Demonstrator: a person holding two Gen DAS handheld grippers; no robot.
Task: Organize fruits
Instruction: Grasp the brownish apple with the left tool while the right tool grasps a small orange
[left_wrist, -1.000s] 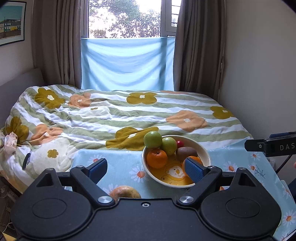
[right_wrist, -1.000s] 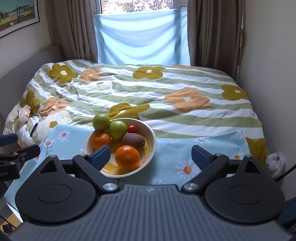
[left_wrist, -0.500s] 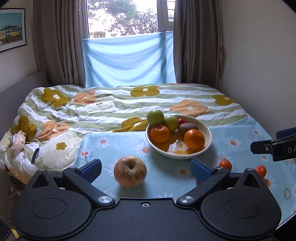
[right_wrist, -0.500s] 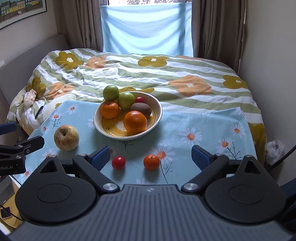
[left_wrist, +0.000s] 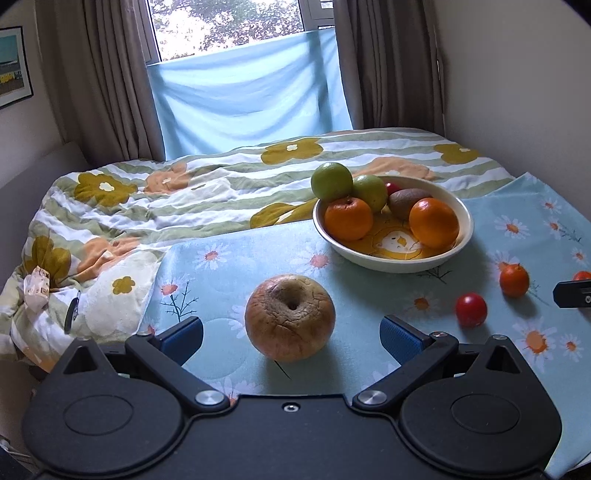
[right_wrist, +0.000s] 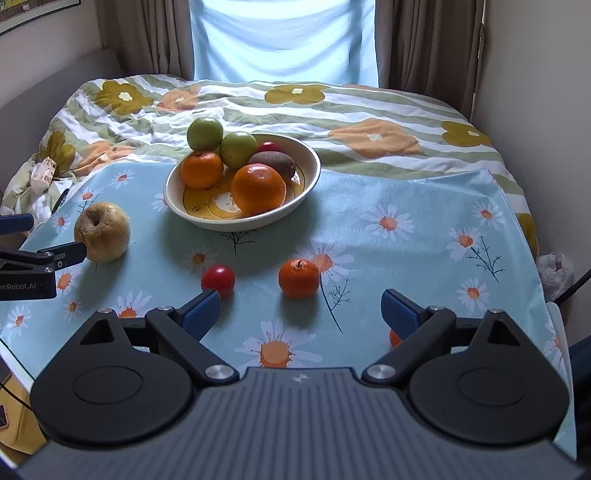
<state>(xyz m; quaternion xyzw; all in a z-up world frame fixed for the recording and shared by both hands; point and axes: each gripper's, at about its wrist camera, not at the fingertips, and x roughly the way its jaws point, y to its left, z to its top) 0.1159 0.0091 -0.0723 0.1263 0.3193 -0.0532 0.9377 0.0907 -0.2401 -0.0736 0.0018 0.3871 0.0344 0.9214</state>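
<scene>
A cream bowl (left_wrist: 458, 243) (right_wrist: 306, 192) holds two green apples, two oranges, a kiwi and a small red fruit. A wrinkled brown apple (left_wrist: 290, 317) (right_wrist: 102, 231) lies on the daisy cloth. My left gripper (left_wrist: 291, 334) is open with the apple between its fingers, not touching. A red tomato (right_wrist: 218, 279) (left_wrist: 470, 309) and a small mandarin (right_wrist: 298, 277) (left_wrist: 513, 280) lie loose in front of the bowl. My right gripper (right_wrist: 301, 312) is open and empty, just short of the mandarin. Another orange fruit (right_wrist: 393, 338) shows behind its right finger.
The light blue daisy tablecloth (right_wrist: 406, 240) covers the table, which stands against a bed with a floral quilt (left_wrist: 184, 199). A wall runs along the right. A white bag (right_wrist: 556, 271) lies on the floor at the right.
Both grippers have pulled back and tilted down. The brown apple, tomato and mandarin have come into view. My left gripper has come down around the apple.
</scene>
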